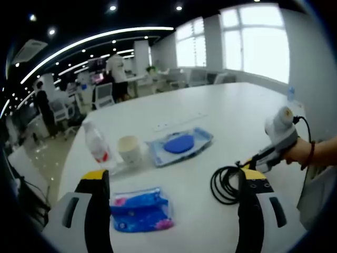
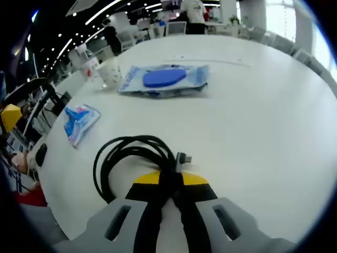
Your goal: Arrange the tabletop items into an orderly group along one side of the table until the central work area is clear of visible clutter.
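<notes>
My left gripper (image 1: 174, 176) stands open over the near edge of the white table (image 1: 226, 110). A small blue packet (image 1: 140, 208) lies flat between its jaws, close to the left one and untouched. My right gripper (image 2: 169, 178) is shut on a coiled black cable (image 2: 126, 154), whose metal plug (image 2: 183, 157) sticks out beside the jaw tips. In the left gripper view the right gripper (image 1: 247, 164) comes in from the right, a hand behind it, with the cable (image 1: 225, 185) resting on the table.
A clear bottle (image 1: 98, 145), a paper cup (image 1: 130, 151) and a blue pouch holding a round blue pad (image 1: 179, 144) sit in a row beyond the packet. The far half of the table is bare. Chairs, desks and standing people are in the background.
</notes>
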`<action>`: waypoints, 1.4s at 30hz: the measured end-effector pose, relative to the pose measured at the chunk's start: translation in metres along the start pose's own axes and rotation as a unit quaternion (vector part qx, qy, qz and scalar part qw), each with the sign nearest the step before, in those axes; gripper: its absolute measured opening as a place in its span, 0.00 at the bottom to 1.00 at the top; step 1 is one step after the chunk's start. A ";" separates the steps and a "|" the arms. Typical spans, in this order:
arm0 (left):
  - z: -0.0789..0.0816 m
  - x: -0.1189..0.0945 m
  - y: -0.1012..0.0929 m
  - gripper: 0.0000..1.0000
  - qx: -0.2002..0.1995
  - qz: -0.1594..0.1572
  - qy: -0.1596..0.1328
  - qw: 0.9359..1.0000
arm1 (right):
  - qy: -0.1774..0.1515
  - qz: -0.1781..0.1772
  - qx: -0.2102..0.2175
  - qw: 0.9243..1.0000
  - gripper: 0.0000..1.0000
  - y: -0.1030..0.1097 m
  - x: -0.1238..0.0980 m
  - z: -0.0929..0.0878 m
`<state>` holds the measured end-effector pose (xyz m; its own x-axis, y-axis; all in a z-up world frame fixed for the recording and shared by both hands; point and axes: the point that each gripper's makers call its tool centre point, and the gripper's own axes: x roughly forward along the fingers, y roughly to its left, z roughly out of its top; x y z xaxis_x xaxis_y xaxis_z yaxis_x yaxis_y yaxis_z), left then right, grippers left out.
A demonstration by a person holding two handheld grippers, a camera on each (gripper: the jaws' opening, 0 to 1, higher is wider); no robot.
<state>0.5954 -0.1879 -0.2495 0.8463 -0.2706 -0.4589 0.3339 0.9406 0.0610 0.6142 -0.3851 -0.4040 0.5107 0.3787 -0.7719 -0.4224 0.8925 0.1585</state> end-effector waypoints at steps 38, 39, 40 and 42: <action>-0.013 0.004 -0.010 0.99 0.027 -0.027 0.023 0.999 | -0.089 0.072 0.144 0.983 0.09 -0.026 -0.056 0.063; -0.013 0.004 -0.010 0.99 0.027 -0.027 0.023 0.999 | -0.090 0.071 0.146 0.983 0.09 -0.028 -0.055 0.064; -0.013 0.004 -0.010 0.99 0.026 -0.027 0.022 0.999 | -0.091 0.069 0.147 0.982 0.09 -0.031 -0.055 0.065; -0.014 0.004 -0.011 0.99 0.014 -0.030 0.023 0.999 | -0.096 0.067 0.149 0.982 0.09 -0.033 -0.054 0.067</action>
<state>0.5894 -0.1965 -0.2645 0.8042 -0.3159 -0.5034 0.3952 0.9169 0.0559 0.6510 -0.4189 -0.3264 0.6085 0.5118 -0.6065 -0.2718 0.8524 0.4466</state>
